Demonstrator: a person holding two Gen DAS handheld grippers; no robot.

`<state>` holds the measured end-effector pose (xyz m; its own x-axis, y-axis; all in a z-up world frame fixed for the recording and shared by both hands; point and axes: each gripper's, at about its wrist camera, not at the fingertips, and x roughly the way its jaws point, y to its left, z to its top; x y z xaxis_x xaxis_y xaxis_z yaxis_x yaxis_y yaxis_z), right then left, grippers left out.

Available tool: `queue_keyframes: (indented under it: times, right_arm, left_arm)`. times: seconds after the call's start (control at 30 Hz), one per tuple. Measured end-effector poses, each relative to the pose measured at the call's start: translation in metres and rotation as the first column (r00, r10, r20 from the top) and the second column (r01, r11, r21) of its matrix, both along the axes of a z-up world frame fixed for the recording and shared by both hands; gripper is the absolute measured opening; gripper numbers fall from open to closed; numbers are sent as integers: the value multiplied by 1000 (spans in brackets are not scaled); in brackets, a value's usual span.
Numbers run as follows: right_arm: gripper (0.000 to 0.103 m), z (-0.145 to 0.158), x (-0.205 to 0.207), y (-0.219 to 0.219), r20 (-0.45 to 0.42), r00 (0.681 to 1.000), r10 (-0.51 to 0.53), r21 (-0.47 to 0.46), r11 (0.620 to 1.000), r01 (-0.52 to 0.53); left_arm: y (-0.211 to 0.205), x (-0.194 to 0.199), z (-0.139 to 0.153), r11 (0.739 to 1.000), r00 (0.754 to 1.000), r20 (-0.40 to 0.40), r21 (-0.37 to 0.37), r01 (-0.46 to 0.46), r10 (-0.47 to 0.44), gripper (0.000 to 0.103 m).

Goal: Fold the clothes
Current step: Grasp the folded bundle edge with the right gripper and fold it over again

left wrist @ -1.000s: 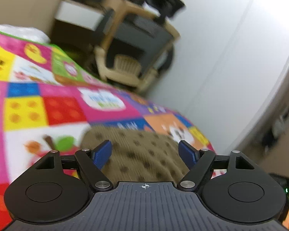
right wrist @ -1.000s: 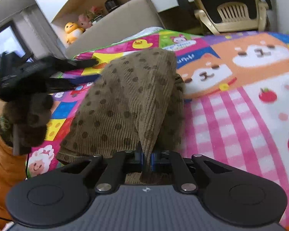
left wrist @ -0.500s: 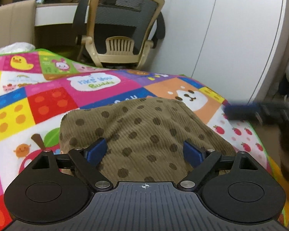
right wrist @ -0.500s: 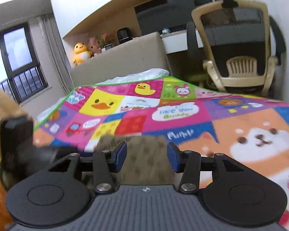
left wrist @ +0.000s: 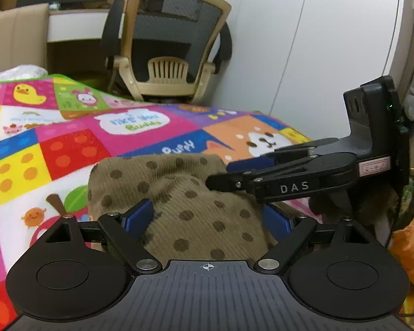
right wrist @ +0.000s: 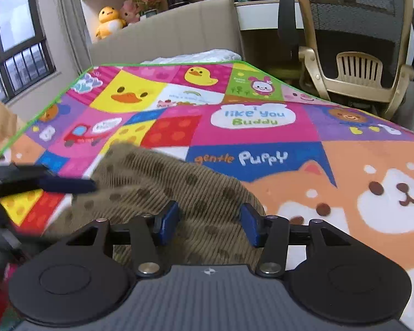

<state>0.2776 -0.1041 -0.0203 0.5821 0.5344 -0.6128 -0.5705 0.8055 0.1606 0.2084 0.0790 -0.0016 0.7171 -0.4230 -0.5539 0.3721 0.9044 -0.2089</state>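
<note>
A brown corduroy garment with dark dots (left wrist: 185,193) lies bunched on the colourful play mat (left wrist: 69,151). My left gripper (left wrist: 207,218) is open, its blue pads standing on either side of the near part of the cloth without pinching it. My right gripper (left wrist: 226,173) reaches in from the right, side-on, just over the garment's far right part. In the right wrist view the right gripper (right wrist: 208,224) is open above the garment (right wrist: 157,182), nothing pinched. A blurred blue finger (right wrist: 66,184) of the left gripper points in from the left.
A beige and black office chair (left wrist: 168,41) stands past the mat's far edge, white wardrobe doors (left wrist: 317,41) to its right. A padded headboard (right wrist: 165,38) and a yellow plush duck (right wrist: 107,22) are behind. An orange sleeve (left wrist: 411,237) is at far right.
The right gripper let go of the garment it held up and now stands open. The cloth dropped onto the mat. Both grippers swung in low over it.
</note>
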Motion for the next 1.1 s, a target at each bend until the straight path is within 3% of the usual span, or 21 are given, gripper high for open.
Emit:
queue_keyframes:
  times: [0.07, 0.13, 0.23, 0.33, 0.4, 0.6, 0.77, 0.87, 0.97, 1.1]
  right_arm:
    - [61, -3, -10, -10, -7, 1000, -18, -20, 1000, 18]
    - [69, -7, -20, -20, -30, 999, -34, -27, 999, 33]
    - [72, -15, -36, -38, -96, 994, -49, -11, 999, 48]
    - [71, -15, -52, -45, -137, 991, -1, 44, 999, 7]
    - [59, -16, -58, -38, -134, 990, 46, 57, 998, -39]
    - [48, -10, -37, 31, -35, 992, 119, -14, 993, -120]
    - [47, -12, 10, 86, 84, 990, 116, -94, 990, -108]
    - [53, -14, 29, 88, 26, 998, 52, -26, 998, -52]
    - [61, -20, 21, 82, 71, 996, 55, -44, 998, -52]
    - [63, -22, 18, 77, 74, 996, 52, -23, 998, -50]
  left_arm:
    - [11, -12, 8, 997, 999, 0, -60, -37, 37, 92]
    - [27, -19, 12, 987, 995, -36, -124, -99, 95, 92]
    - [41, -23, 4, 976, 975, -120, -85, -199, 188, 90]
    - [44, -26, -13, 979, 964, -203, -74, -190, 172, 86]
    - [44, -28, -21, 978, 961, -241, -124, -165, 132, 79]
    - [47, -18, -21, 979, 968, -216, -131, -157, 126, 71]
    - [71, 1, -14, 961, 961, -121, -89, -261, 249, 67]
    - [76, 2, -15, 959, 959, -103, -79, -274, 265, 68]
    - [80, 3, -16, 955, 956, -85, -70, -287, 281, 72]
    - [85, 5, -18, 951, 952, -61, -58, -305, 302, 77]
